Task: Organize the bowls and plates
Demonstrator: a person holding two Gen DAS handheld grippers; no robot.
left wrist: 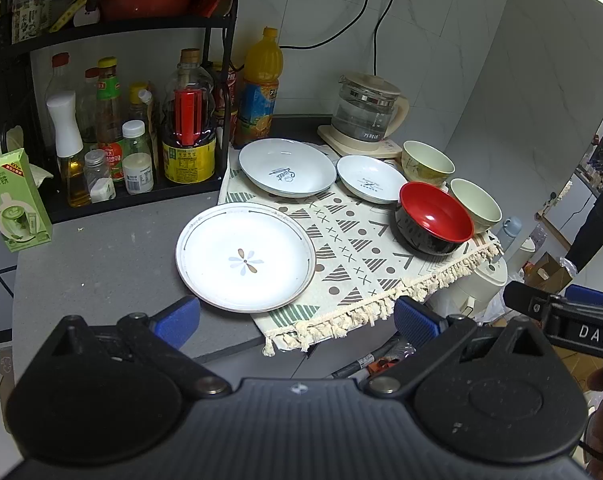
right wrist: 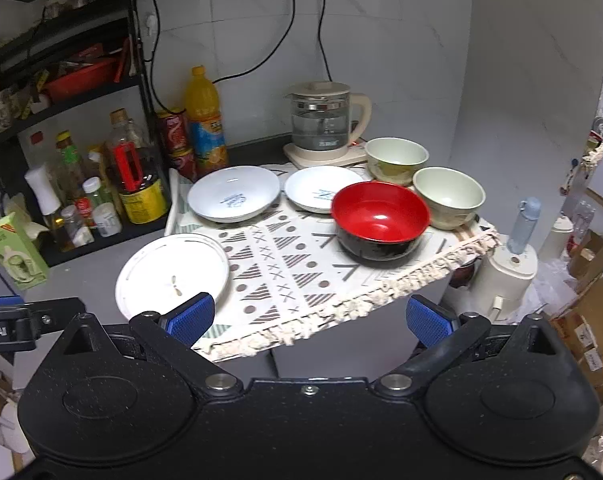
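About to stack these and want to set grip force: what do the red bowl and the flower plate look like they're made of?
Red bowl: probably lacquered plastic or melamine, with a glossy red inside, black outside and soft highlights; wood can't be ruled out. Flower plate: likely glazed ceramic, white and smooth with a printed flower and a thin raised rim; melamine is possible.

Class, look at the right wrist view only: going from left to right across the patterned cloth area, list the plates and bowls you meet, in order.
Flower plate → large white dish → small white dish → red bowl → front green bowl. The rear green bowl overlaps, so it is left out.
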